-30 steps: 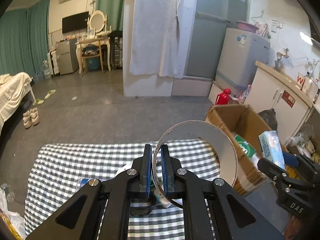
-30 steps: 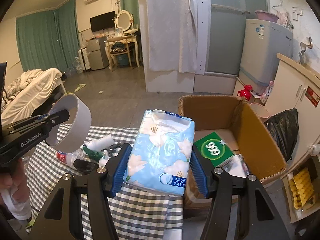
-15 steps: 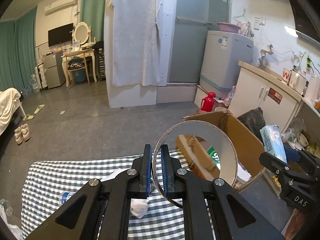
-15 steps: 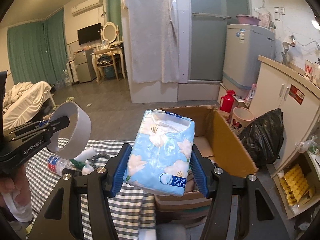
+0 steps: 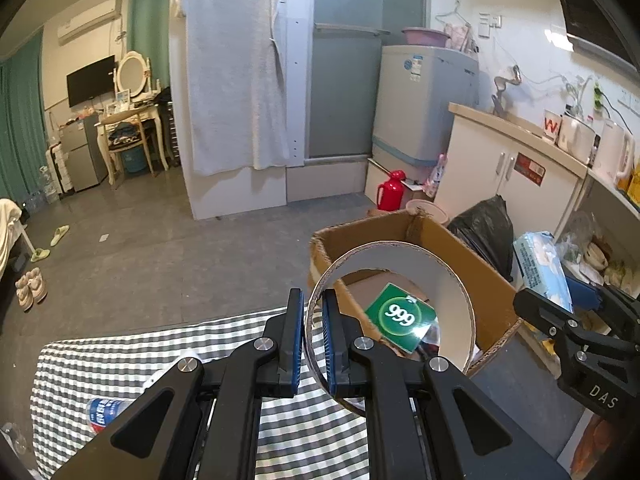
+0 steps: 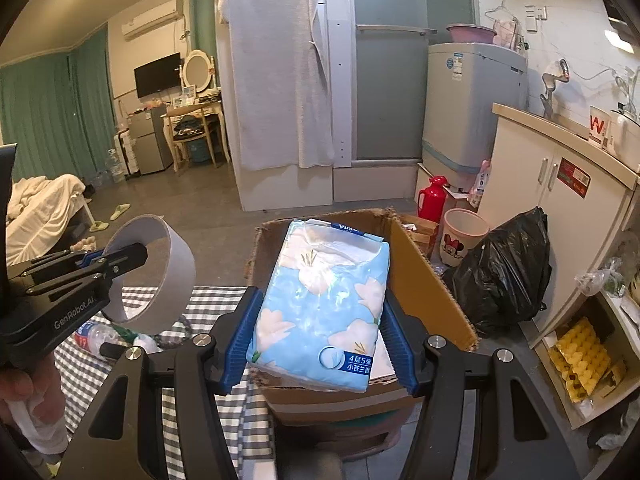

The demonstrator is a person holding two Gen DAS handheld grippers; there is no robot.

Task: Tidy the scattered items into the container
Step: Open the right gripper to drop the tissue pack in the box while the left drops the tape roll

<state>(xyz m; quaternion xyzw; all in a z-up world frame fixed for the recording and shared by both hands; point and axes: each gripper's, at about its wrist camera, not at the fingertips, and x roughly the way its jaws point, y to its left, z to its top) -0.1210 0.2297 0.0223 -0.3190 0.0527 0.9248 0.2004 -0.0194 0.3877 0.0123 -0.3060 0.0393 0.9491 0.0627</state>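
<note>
My left gripper [image 5: 311,340] is shut on the wall of a wide white tape ring [image 5: 448,292], held above the near left corner of the open cardboard box [image 5: 484,276]. A green "999" packet [image 5: 400,316] lies inside the box and shows through the ring. My right gripper [image 6: 320,344] is shut on a blue floral tissue pack [image 6: 324,304], held over the box [image 6: 416,280]. The ring also shows at the left of the right wrist view [image 6: 168,280], and the tissue pack at the right of the left wrist view [image 5: 540,264].
A checked cloth [image 5: 120,360] covers the table left of the box. On it lie a plastic bottle [image 5: 104,416] and small items [image 6: 140,340]. A black rubbish bag [image 6: 504,276], a pink bin [image 6: 460,236], a red flask [image 6: 432,200] and white cabinets [image 6: 560,200] stand beyond.
Both grippers have moved right and forward with their loads. The ring now hangs over the box's near corner, and the tissue pack is above the box opening.
</note>
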